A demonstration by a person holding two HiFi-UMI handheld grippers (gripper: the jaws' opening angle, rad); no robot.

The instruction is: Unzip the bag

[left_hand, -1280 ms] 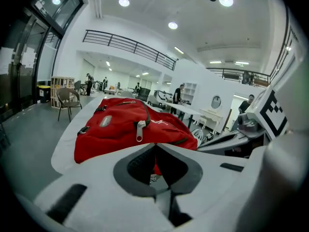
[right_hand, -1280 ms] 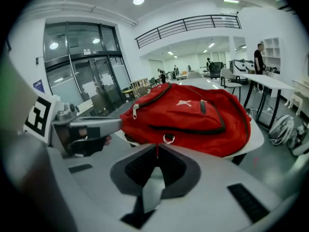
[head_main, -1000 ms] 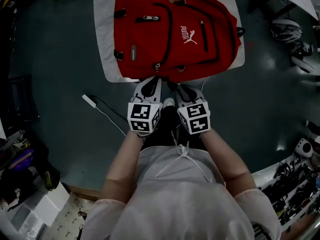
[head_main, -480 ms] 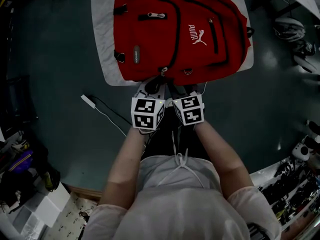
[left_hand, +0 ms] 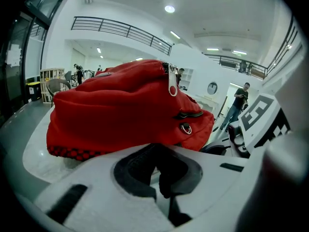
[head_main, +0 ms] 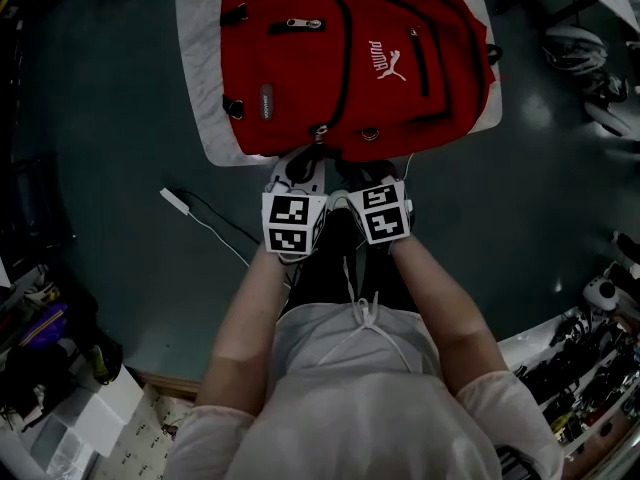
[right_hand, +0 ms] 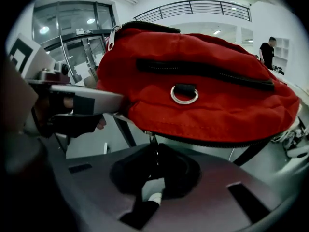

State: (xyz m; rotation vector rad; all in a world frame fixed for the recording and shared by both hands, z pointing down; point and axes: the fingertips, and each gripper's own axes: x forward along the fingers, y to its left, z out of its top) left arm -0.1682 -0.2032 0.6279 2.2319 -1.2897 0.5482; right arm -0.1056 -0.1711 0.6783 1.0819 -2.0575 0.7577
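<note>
A red backpack (head_main: 350,58) lies flat on a white table (head_main: 200,88), its near edge toward me. Both grippers sit side by side at that edge. My right gripper (head_main: 362,173) has its jaws closing, and a small metal zipper pull (right_hand: 153,146) hangs from the bag's black zipper line down between its dark pads, which pinch it. A steel ring (right_hand: 184,94) is just above it on the bag (right_hand: 203,95). My left gripper (head_main: 298,166) is shut, its pads meeting with nothing between them, just below the bag (left_hand: 120,110).
A white cable with a small box (head_main: 180,200) lies on the dark floor left of my legs. Cluttered shelves stand at the lower left and lower right. People stand in the background of the hall (right_hand: 267,50).
Both grippers have moved forward from in front of my legs up to the backpack's near edge, with the right one tucked under the edge.
</note>
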